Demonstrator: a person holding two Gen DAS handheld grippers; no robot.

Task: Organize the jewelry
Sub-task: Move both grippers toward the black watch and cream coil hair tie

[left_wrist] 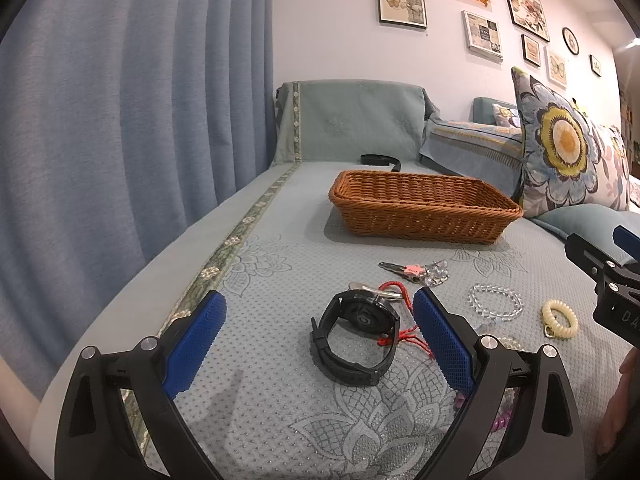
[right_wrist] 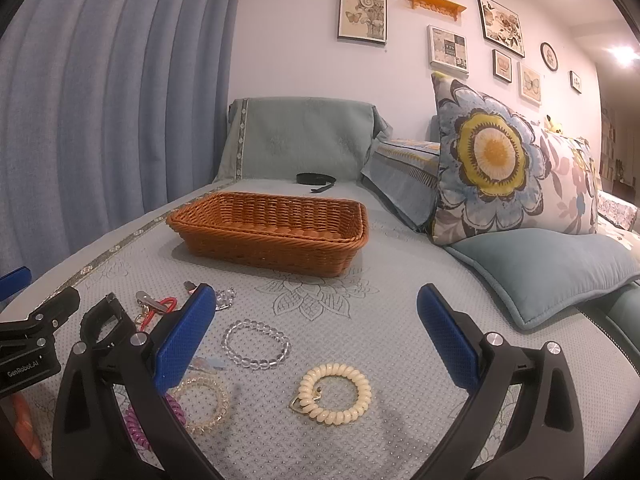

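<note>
A wicker basket [right_wrist: 272, 228] sits on a sofa [right_wrist: 400, 320], its inside hidden from view. Nearer lie a watch [left_wrist: 356, 338], clear bead bracelet [right_wrist: 256, 344] and cream coil band [right_wrist: 334, 394]. Both the left hand-held gripper [left_wrist: 320, 336] and the right hand-held gripper [right_wrist: 316, 332] gape wide, holding nothing.

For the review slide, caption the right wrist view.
Open right gripper over a cream coil bracelet, clear bead bracelet beside it, wicker basket beyond on the couch cover.

left gripper [left_wrist: 320, 332], right gripper [right_wrist: 316, 328], jaws wide, angled downward
</note>
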